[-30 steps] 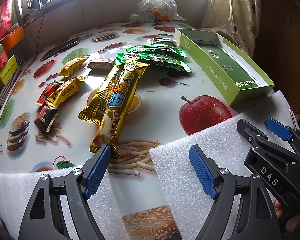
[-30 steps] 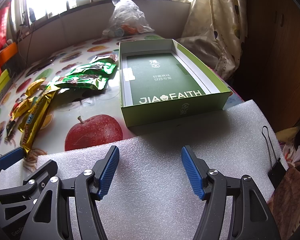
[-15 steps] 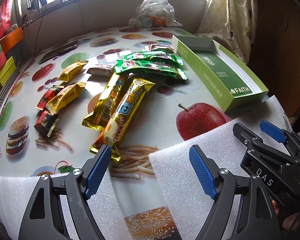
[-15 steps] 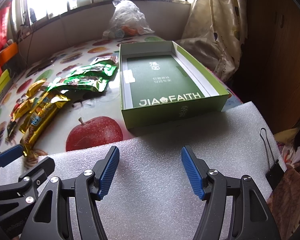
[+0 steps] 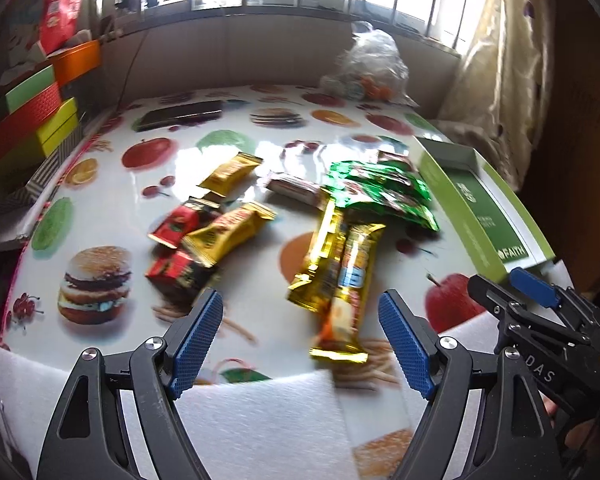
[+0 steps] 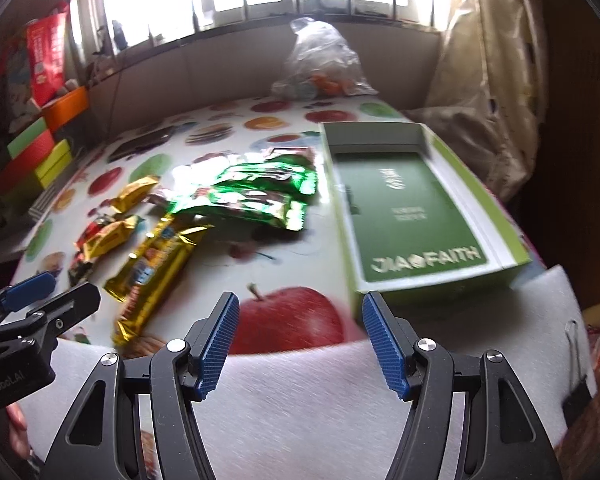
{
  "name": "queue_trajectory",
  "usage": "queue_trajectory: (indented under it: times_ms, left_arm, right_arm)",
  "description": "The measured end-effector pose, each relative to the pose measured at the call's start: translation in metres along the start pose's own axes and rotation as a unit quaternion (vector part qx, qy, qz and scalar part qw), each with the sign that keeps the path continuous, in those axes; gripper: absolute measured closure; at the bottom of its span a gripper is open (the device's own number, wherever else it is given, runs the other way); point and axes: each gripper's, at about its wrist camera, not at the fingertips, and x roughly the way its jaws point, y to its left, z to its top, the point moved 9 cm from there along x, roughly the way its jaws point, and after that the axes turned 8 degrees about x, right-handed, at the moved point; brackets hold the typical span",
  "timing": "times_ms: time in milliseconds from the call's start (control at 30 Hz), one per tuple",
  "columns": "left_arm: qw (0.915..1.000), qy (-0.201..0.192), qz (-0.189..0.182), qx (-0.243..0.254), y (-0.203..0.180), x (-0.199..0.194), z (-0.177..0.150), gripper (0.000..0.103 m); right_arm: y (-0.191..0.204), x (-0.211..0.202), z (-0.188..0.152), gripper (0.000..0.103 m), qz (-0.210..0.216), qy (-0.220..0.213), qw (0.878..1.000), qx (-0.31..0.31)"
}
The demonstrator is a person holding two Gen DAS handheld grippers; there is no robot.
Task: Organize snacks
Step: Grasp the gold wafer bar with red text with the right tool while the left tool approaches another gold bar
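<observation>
Both grippers gape empty; gold snack bars (image 5: 342, 276) lie just ahead of the left gripper (image 5: 302, 340)

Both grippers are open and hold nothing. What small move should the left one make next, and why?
Probably move the left gripper forward and down over the near gold bar. It lies closest ahead of the open fingers, loose on the table, and the green box has no snacks in it yet.
</observation>
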Motion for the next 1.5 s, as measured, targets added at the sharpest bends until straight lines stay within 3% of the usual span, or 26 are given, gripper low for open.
queue_trajectory:
  times_ms: [367,567,800,933,1133,1500]
  left_arm:
    - [0.9989,0.006,0.027,-0.038,0.051,0.003,-0.001,0.023]
    - [0.9986,0.014,0.022,-0.047,0.059,0.008,-0.005,0.023]
    - [0.9983,0.019,0.018,-0.052,0.063,0.013,-0.004,0.023]
    - [0.9982,0.023,0.016,-0.053,0.062,0.016,-0.004,0.023]
    - [0.9986,0.026,0.01,-0.046,0.057,0.021,0.001,0.023]
    - [0.9984,0.047,-0.021,-0.025,0.031,0.038,0.011,0.023]
  right_arm:
    - [0.067,0.036,0.003,0.039,0.074,0.053,0.996,-0.016]
    - [0.091,0.055,-0.003,0.046,0.086,0.081,0.993,-0.027]
    - [0.1,0.067,-0.008,0.052,0.092,0.099,0.99,-0.026]
    - [0.098,0.07,-0.01,0.066,0.097,0.106,0.989,-0.019]
    - [0.089,0.07,-0.007,0.077,0.092,0.105,0.99,-0.009]
    - [0.073,0.063,0.002,0.082,0.109,0.094,0.989,0.026]
